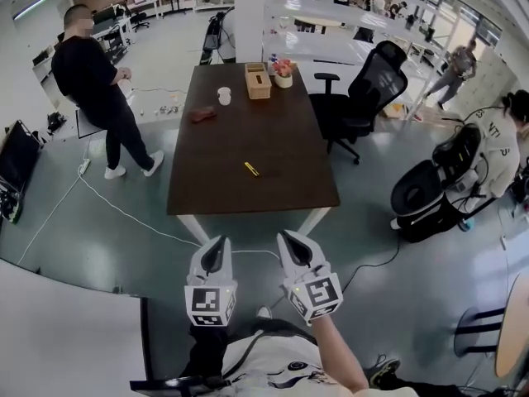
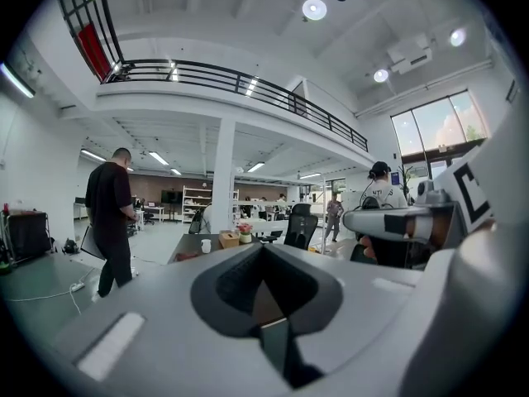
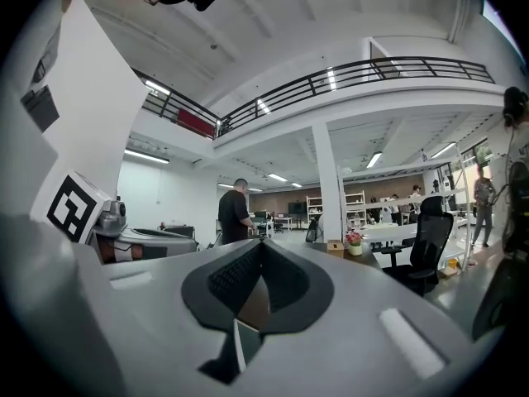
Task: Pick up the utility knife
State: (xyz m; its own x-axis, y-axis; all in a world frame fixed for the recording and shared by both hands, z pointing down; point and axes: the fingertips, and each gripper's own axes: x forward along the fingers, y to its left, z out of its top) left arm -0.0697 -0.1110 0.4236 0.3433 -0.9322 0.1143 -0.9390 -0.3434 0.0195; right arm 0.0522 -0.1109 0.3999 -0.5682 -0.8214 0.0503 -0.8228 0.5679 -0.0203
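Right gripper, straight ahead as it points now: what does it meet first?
Probably the near edge of the dark table, short of the utility knife; the right gripper may pass above it, height unclear.

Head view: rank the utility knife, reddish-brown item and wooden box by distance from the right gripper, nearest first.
1. The utility knife, mid-length on the table, ahead of the right gripper.
2. The reddish-brown item, farther up, toward the left edge.
3. The wooden box, at the far end.

Bright ceiling lights, fisheye distortion, blurred near foreground
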